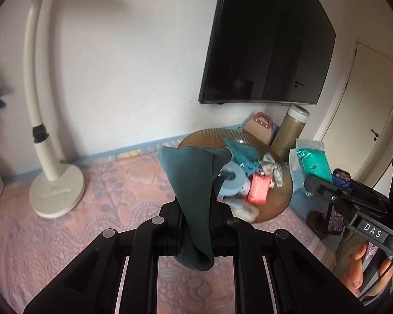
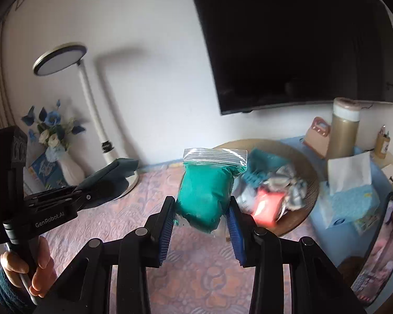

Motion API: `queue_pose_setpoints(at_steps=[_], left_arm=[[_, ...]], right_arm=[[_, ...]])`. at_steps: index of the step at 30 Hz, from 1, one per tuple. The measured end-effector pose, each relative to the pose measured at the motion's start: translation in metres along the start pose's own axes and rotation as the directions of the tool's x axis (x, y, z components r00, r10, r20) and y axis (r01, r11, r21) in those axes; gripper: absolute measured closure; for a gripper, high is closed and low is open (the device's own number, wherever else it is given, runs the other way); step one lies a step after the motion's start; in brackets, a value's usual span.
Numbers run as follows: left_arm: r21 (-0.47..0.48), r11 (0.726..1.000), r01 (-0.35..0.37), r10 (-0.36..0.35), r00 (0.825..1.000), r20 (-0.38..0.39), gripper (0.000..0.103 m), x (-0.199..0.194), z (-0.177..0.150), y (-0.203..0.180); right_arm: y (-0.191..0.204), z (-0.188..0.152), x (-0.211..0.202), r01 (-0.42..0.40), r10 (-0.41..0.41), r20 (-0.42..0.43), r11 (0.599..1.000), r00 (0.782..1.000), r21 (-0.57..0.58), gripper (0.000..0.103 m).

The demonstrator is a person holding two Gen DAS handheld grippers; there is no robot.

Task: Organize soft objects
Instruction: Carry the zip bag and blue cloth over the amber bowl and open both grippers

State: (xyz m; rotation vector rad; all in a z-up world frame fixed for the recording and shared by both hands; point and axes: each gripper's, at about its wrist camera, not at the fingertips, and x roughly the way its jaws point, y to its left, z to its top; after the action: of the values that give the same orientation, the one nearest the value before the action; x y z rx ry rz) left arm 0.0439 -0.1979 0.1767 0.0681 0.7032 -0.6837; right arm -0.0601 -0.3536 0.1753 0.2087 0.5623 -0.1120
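My left gripper (image 1: 196,209) is shut on a dark teal cloth (image 1: 194,183) that stands up between its fingers, above the pink bedspread. My right gripper (image 2: 201,209) is shut on a clear zip bag of green clay (image 2: 207,193), held in the air; the bag also shows in the left wrist view (image 1: 313,162). Beyond both stands a round brown tray (image 1: 277,209) holding a teal knit piece (image 1: 242,154), a red soft block (image 1: 259,189), a light blue ring (image 1: 233,180) and grey-white fabric (image 1: 273,168). The left gripper with its cloth shows in the right wrist view (image 2: 123,166).
A white desk lamp (image 1: 55,193) stands at the left on the bedspread (image 1: 91,225). A wall TV (image 1: 269,47) hangs above the tray. A gold bottle (image 1: 290,128), pink toy bag (image 1: 259,125), tissue box (image 2: 351,198), phone (image 2: 380,248) and flower vase (image 2: 63,162) stand around.
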Motion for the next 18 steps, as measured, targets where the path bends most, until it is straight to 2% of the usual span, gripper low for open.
queue_pose_setpoints(at_steps=[2, 4, 10, 11, 12, 13, 14, 16, 18], left_arm=[[0.013, 1.000, 0.019, -0.019, 1.000, 0.004, 0.092, 0.018, 0.018, -0.010], [0.027, 0.999, 0.022, -0.022, 1.000, 0.005, 0.092, 0.039, 0.034, -0.018], [0.072, 0.997, 0.014, -0.012, 1.000, -0.021, 0.091, 0.102, 0.061, -0.034], [0.075, 0.997, 0.011, -0.009, 1.000, -0.026, 0.084, 0.110, 0.063, -0.034], [0.075, 0.997, 0.007, -0.005, 0.999, -0.033, 0.066, 0.118, 0.066, -0.035], [0.071, 0.997, 0.009, -0.005, 0.999, -0.044, 0.060, 0.126, 0.068, -0.034], [0.061, 0.998, 0.015, -0.011, 0.998, -0.059, 0.056, 0.134, 0.070, -0.034], [0.037, 0.999, 0.029, -0.026, 0.997, -0.077, 0.056, 0.141, 0.068, -0.028], [0.035, 0.999, 0.028, -0.024, 0.996, -0.084, 0.056, 0.138, 0.062, -0.022]], right_arm=[[-0.014, 0.020, 0.005, 0.066, -0.066, 0.023, 0.998, 0.998, 0.006, 0.065], [-0.027, 0.037, 0.014, 0.089, -0.089, 0.031, 0.996, 0.996, 0.014, 0.065], [-0.062, 0.073, 0.068, 0.159, -0.159, -0.016, 0.985, 0.987, 0.063, 0.065], [-0.066, 0.079, 0.077, 0.162, -0.161, -0.021, 0.985, 0.987, 0.065, 0.065], [-0.070, 0.085, 0.088, 0.155, -0.154, -0.030, 0.986, 0.988, 0.067, 0.065], [-0.074, 0.090, 0.100, 0.139, -0.135, -0.051, 0.988, 0.990, 0.071, 0.062], [-0.078, 0.094, 0.110, 0.129, -0.123, -0.074, 0.989, 0.990, 0.078, 0.054], [-0.087, 0.097, 0.121, 0.155, -0.145, -0.097, 0.983, 0.985, 0.100, 0.046], [-0.092, 0.092, 0.121, 0.149, -0.138, -0.100, 0.982, 0.985, 0.116, 0.046]])
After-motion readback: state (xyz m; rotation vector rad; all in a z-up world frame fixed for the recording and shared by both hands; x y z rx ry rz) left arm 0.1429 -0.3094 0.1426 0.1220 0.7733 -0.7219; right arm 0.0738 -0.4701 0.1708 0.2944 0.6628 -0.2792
